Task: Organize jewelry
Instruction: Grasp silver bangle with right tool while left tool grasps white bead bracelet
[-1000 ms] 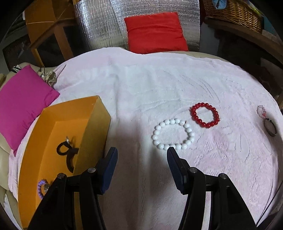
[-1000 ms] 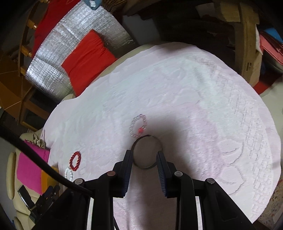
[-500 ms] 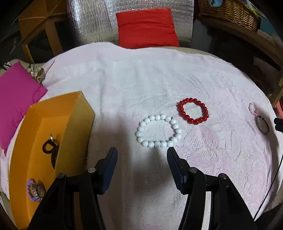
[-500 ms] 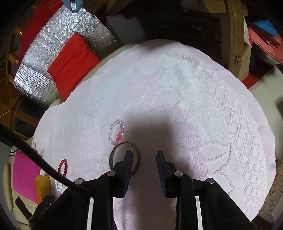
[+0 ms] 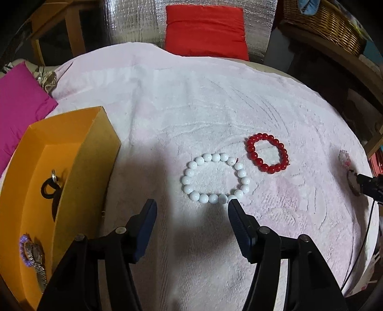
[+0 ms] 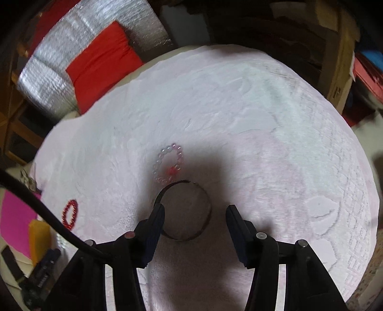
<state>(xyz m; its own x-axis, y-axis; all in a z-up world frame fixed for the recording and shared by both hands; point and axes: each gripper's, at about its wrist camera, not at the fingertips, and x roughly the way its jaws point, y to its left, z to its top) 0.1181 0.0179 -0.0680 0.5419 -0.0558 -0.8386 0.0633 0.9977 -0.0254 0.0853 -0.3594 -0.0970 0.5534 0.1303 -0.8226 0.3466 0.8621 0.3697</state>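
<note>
My left gripper (image 5: 191, 207) is open just in front of a white bead bracelet (image 5: 215, 178) lying on the pink cloth (image 5: 191, 107). A red bead bracelet (image 5: 267, 153) lies to its right. An orange box (image 5: 59, 167) at the left holds a black hair tie (image 5: 49, 189) and a purple bracelet with a watch (image 5: 31, 251). My right gripper (image 6: 195, 211) is open over a dark metal bangle (image 6: 185, 210), whose left side touches the left finger. A clear bead bracelet with a red bead (image 6: 168, 165) lies just beyond it.
A red cushion (image 5: 205, 28) and silver foil sheet (image 5: 134, 21) stand behind the table. A magenta cushion (image 5: 19, 107) lies at the left. A wicker basket (image 5: 323, 21) sits at the back right. The table edge curves close on the right in the right wrist view.
My right gripper has opened wide and now straddles the dark bangle. My left gripper has moved closer to the white bead bracelet and stays open.
</note>
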